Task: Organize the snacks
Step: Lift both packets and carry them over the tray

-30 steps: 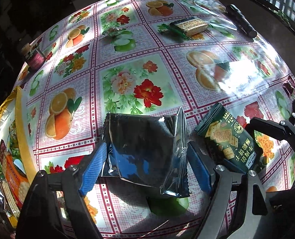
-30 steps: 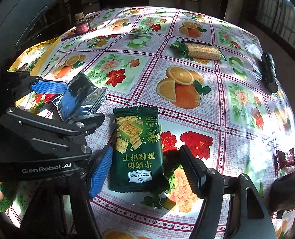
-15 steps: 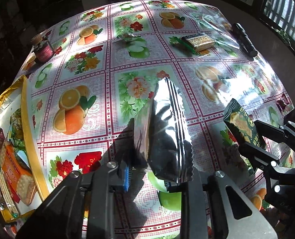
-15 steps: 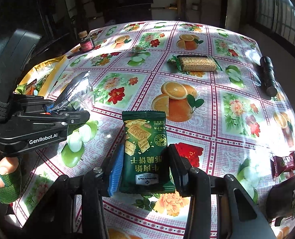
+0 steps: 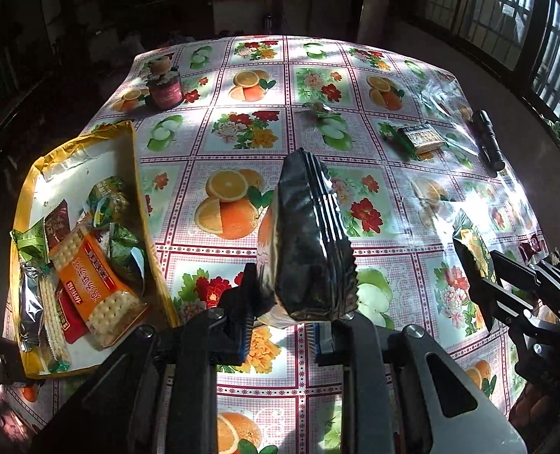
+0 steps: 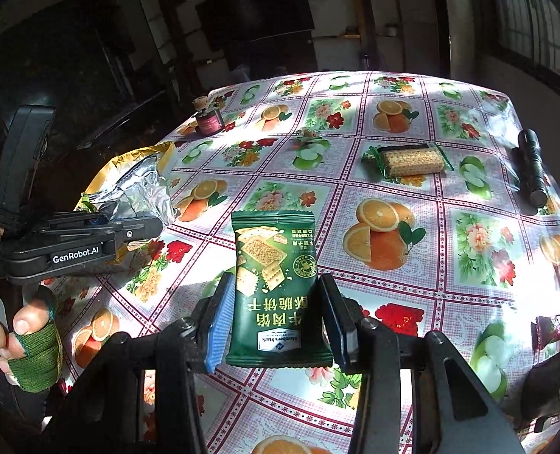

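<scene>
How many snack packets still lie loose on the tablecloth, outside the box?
3: cracker pack by the flashlight, small wrapped sweet farther back, maroon packet at the right edge. Others may be hidden.

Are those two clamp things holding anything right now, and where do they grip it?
Yes. The left tool pinches the silver packet at its bottom edge; the right tool squeezes the green cracker packet by its lower sides.

Dim room w/ dark furniture (image 6: pixel 265 11) along far wall. Barred windows (image 5: pixel 507 7) on right let hard sunlight across the table (image 5: pixel 318 87), covered edge to edge w/ fruit-and-flower oilcloth. Bare floor (image 5: pixel 412 49) beyond far right corner.
</scene>
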A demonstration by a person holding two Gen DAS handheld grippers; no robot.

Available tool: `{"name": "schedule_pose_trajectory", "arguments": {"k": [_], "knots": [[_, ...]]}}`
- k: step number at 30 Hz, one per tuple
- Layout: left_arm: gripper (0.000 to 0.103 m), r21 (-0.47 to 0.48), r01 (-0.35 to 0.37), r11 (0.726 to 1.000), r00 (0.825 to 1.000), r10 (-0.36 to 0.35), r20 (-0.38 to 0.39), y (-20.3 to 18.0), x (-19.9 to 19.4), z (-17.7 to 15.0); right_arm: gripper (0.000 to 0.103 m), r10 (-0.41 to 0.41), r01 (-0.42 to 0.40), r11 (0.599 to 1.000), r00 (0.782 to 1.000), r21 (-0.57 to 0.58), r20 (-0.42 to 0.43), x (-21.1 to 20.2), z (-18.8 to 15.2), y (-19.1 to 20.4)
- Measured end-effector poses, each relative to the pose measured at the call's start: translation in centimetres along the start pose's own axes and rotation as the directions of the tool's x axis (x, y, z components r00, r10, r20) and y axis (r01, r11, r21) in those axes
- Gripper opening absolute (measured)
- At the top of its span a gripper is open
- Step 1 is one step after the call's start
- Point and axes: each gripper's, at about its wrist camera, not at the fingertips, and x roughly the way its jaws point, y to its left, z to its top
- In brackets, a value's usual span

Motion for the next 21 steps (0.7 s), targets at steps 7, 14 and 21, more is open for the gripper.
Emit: {"name": "schedule_pose_trajectory", "arguments": {"k": [7,14,21], "knots": [[0.024,-0.066,-0.076,0.995,0.997,0.078,0.023,2.8,-2.0,-0.6,0.044,0.056,-0.056,0.998,0.998,-0.02,0.01,0.2,0.9,1.7],[0.024,-0.127,-0.149,0.981,0.987,0.155,0.038,5.5,-3.5,-1.1,0.044,0.188,-0.188,0.982,0.982,-0.02,0.0,1.0,2.0,4.0],[0.024,-0.187,-0.237,0.953,0.967,0.249,0.048,8.1,-5.0,-1.5,0.044,0.243,-0.243,0.968,0.97,-0.066,-0.013,1.8,3.4,6.9]]}}
